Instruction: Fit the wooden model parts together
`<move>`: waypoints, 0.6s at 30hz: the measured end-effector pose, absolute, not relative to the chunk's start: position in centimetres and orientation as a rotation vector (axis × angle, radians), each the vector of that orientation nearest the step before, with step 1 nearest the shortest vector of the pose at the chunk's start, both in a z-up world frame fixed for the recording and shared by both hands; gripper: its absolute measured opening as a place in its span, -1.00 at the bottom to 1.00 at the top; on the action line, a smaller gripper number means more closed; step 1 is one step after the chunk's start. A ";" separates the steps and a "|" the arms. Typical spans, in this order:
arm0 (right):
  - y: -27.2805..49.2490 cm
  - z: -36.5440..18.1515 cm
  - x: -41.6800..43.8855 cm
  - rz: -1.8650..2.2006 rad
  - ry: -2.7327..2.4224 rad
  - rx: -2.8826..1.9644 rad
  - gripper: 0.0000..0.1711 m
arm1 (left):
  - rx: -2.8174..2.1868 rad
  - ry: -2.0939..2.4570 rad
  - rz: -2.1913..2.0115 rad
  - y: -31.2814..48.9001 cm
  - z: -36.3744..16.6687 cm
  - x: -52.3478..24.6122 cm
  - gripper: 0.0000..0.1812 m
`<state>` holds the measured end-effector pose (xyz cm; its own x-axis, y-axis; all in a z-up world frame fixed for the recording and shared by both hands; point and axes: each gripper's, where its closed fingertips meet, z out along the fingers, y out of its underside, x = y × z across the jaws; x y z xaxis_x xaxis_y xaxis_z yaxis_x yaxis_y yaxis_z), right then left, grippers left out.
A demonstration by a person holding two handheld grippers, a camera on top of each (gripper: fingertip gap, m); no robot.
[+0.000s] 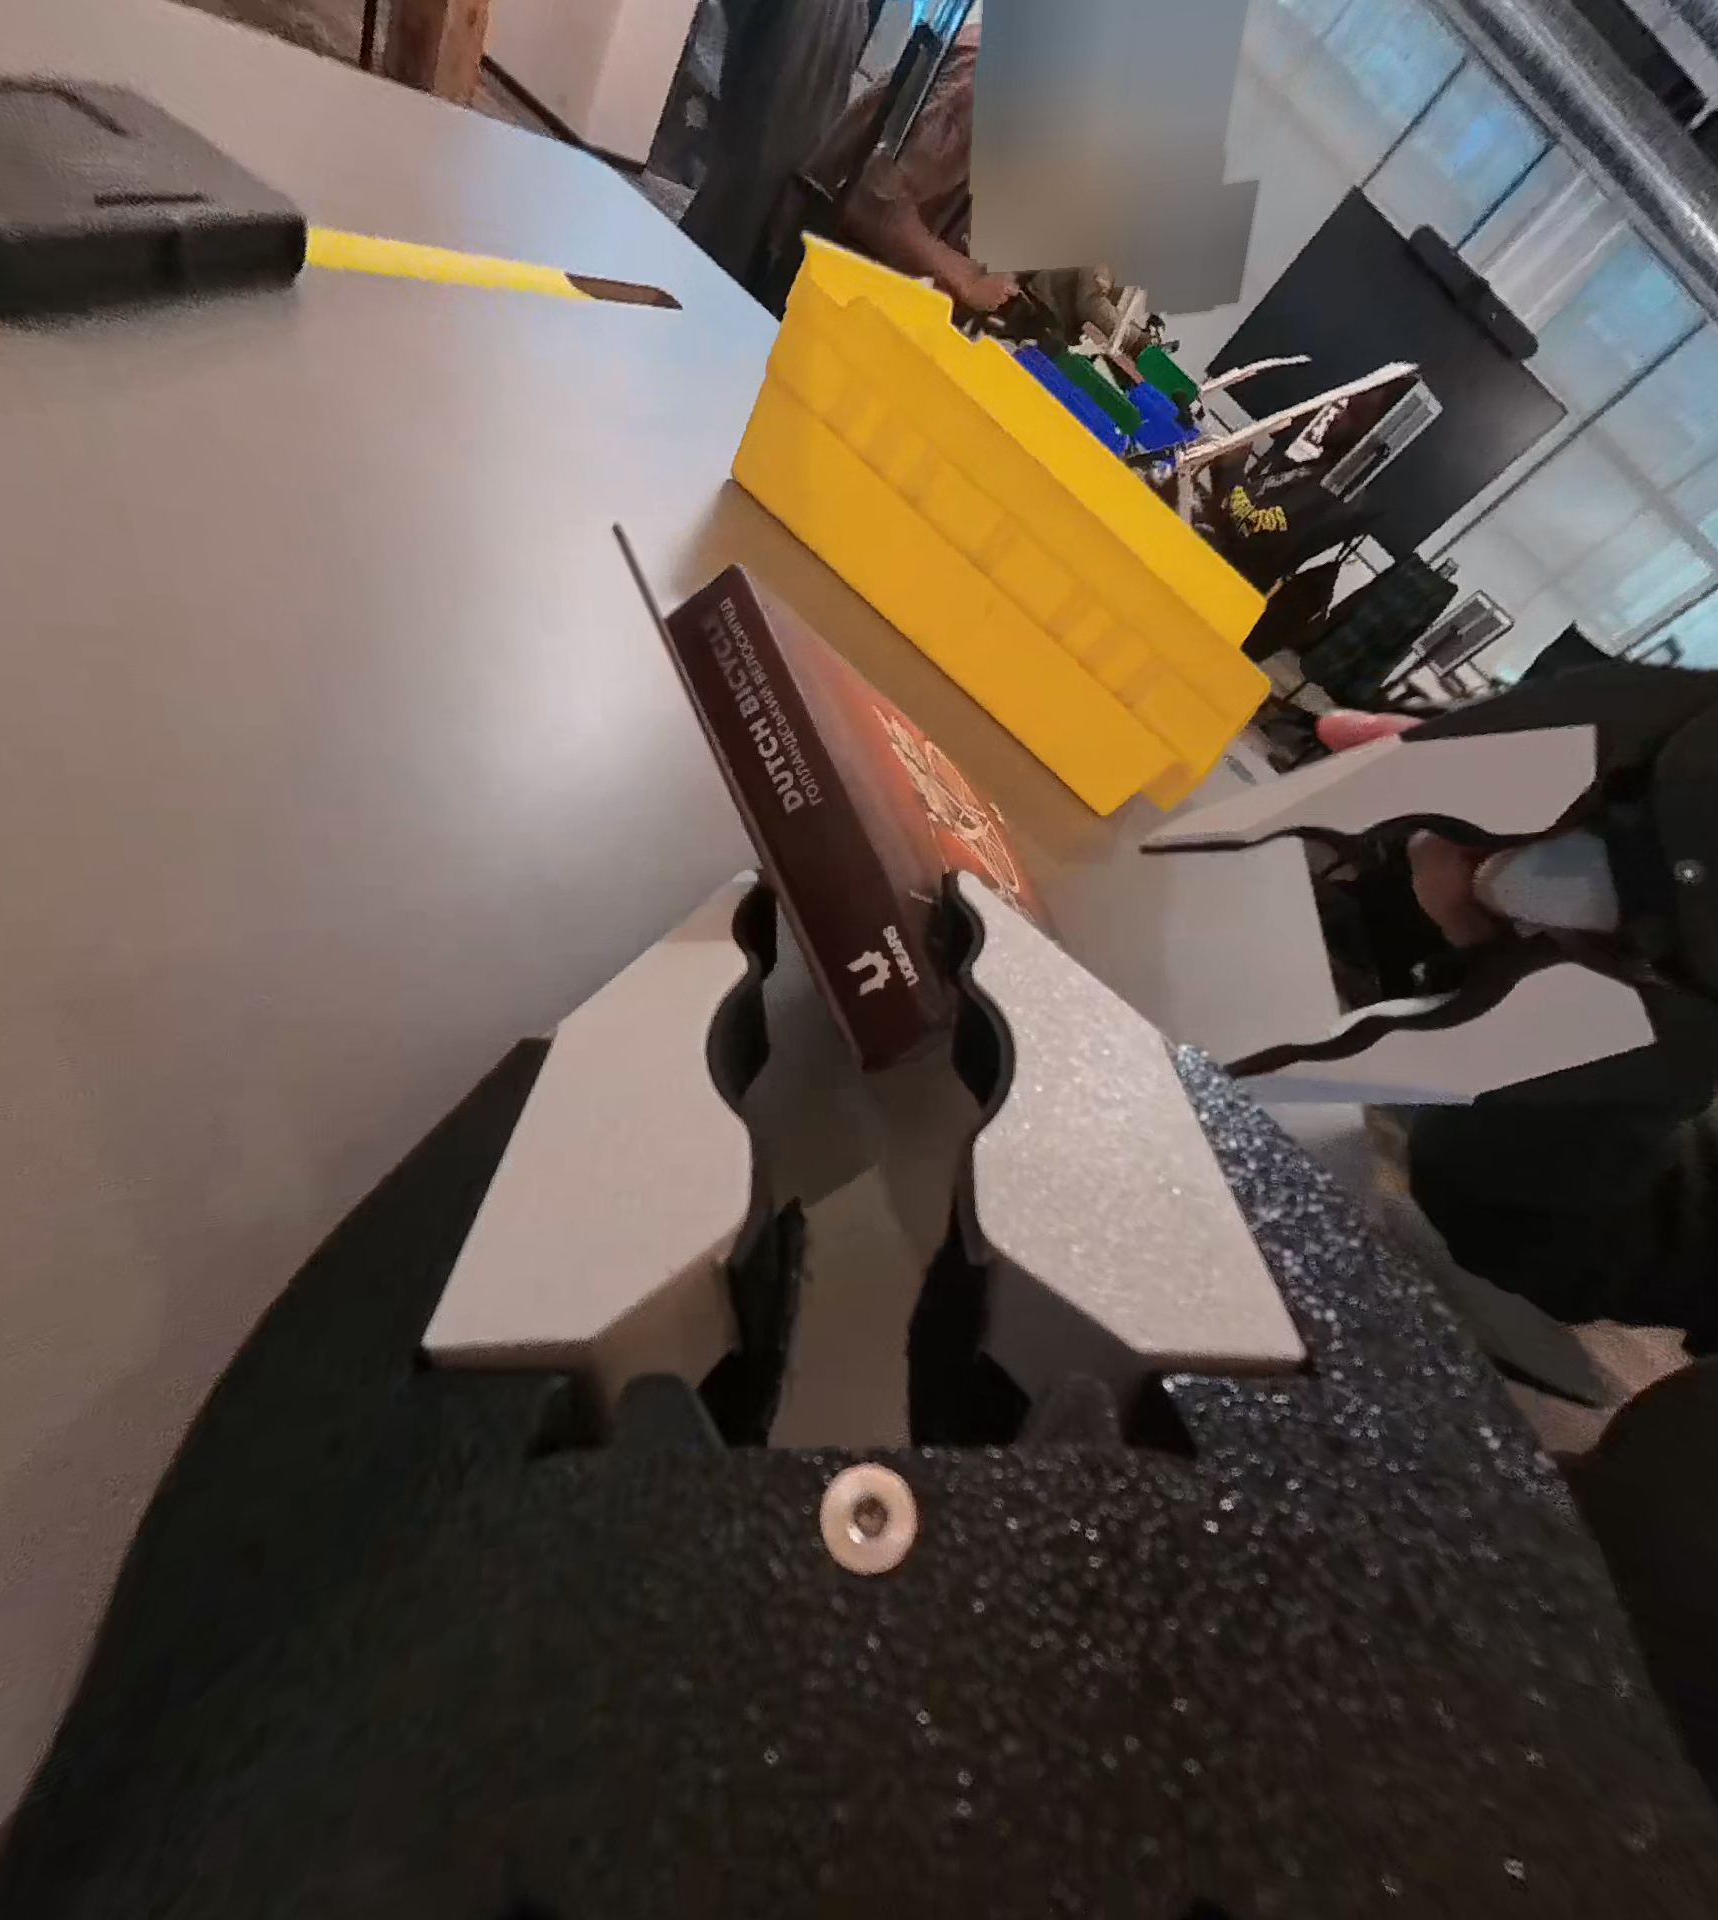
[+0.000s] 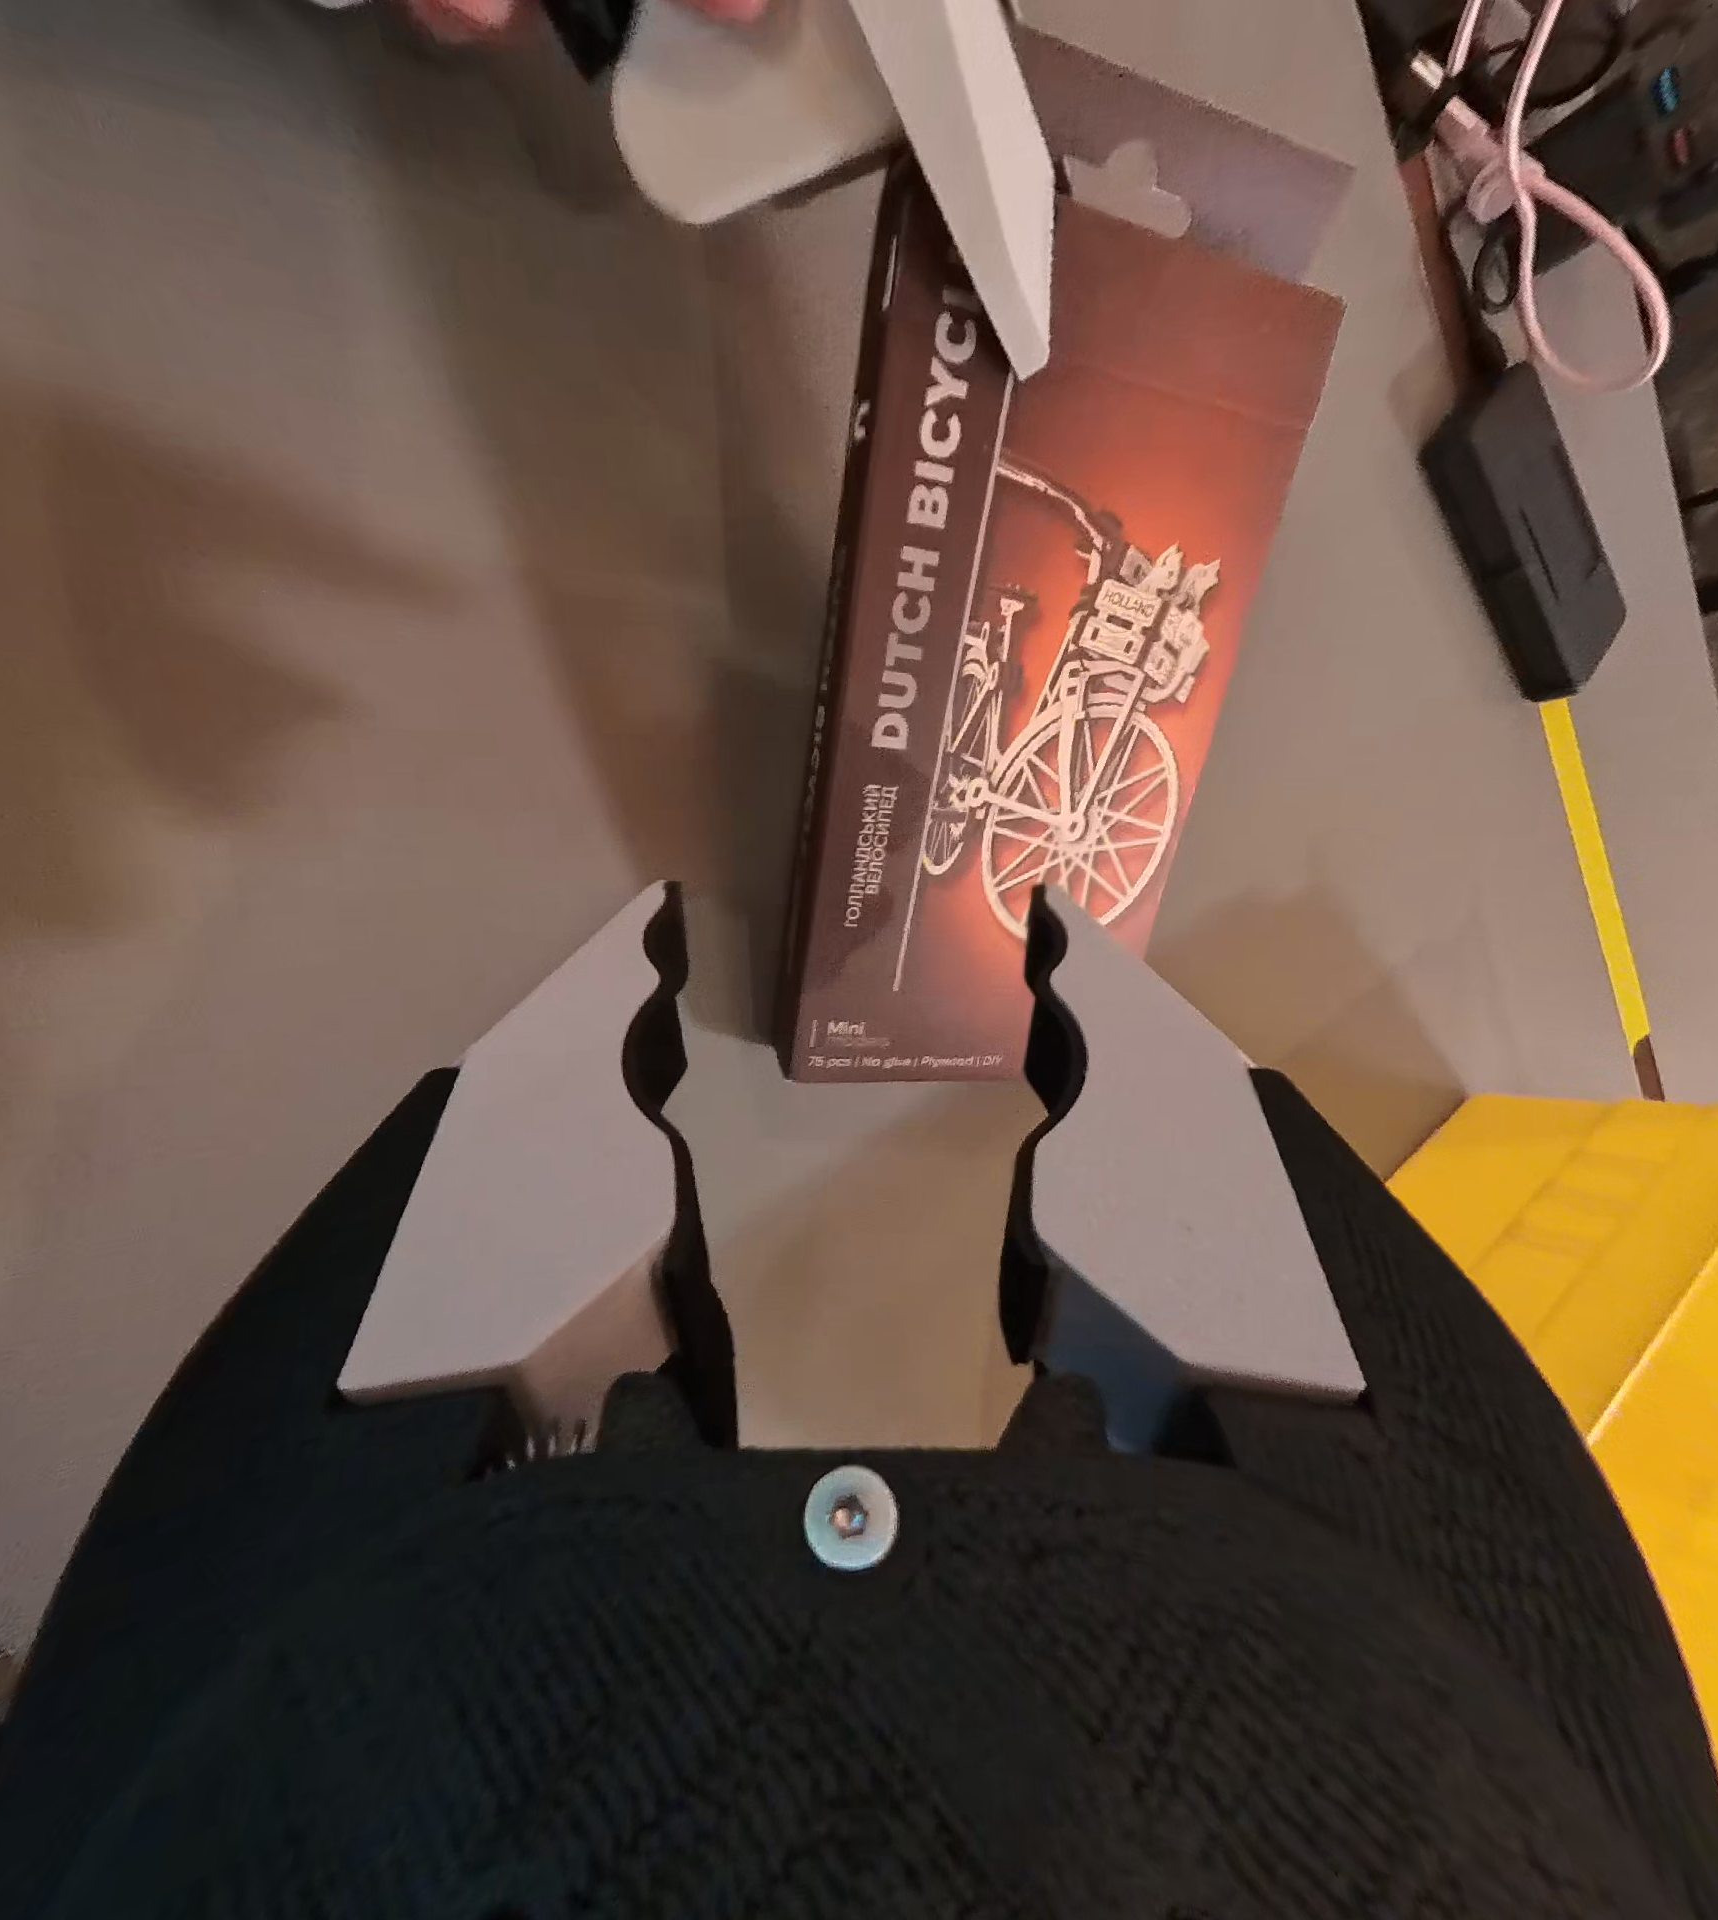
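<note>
Model box (image 1: pixel 813 821) clamped by left gripper (image 1: pixel 850 935), far end hidden.

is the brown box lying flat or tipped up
Tipped up: the left hand-held gripper grips one end of the brown box, lifting it at a slant off the table.

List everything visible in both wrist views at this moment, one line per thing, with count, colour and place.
Box: one, dark brown with a bicycle picture, on the table, one end between the left gripper's fingers.
Bin: one, yellow, on the table beyond the box.
Table: one, grey, under everything.
Flat device: one, black, far table edge by a yellow strip.
Cables: several, pink and black, past the table edge.
People: in the background, blurred out.
Left gripper: one, grey fingers on a black body, closed on the box's end.
Right gripper: one, same colours, open, just short of the box's near end.
</note>
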<state>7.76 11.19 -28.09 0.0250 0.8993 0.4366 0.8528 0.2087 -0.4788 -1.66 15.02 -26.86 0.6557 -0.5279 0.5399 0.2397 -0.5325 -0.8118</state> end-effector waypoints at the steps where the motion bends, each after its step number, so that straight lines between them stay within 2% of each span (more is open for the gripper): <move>1: 11.4 -28.0 7.6 0.100 -1.804 -1.634 -0.21 | -1.888 0.255 -0.975 14.9 -26.6 -1.7 -0.67; 5: 12.9 -27.6 7.2 0.114 -1.768 -1.639 0.01 | -1.845 0.363 -0.921 14.2 -25.6 -1.7 -0.68; 13: 13.9 -26.6 4.5 0.621 -1.814 -1.647 0.17 | -1.639 0.584 -0.902 11.8 -22.1 -0.5 -0.74; 18: 12.7 -26.8 4.0 0.886 -1.904 -1.633 -0.29 | -1.588 0.630 -0.898 11.0 -21.4 0.0 -0.74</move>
<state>4.01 12.65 -26.83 -0.1756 0.9829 -0.0547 0.6746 0.0797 -0.7339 0.02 11.03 -21.35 0.5636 -0.7985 0.2117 0.0726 -0.2074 -0.9756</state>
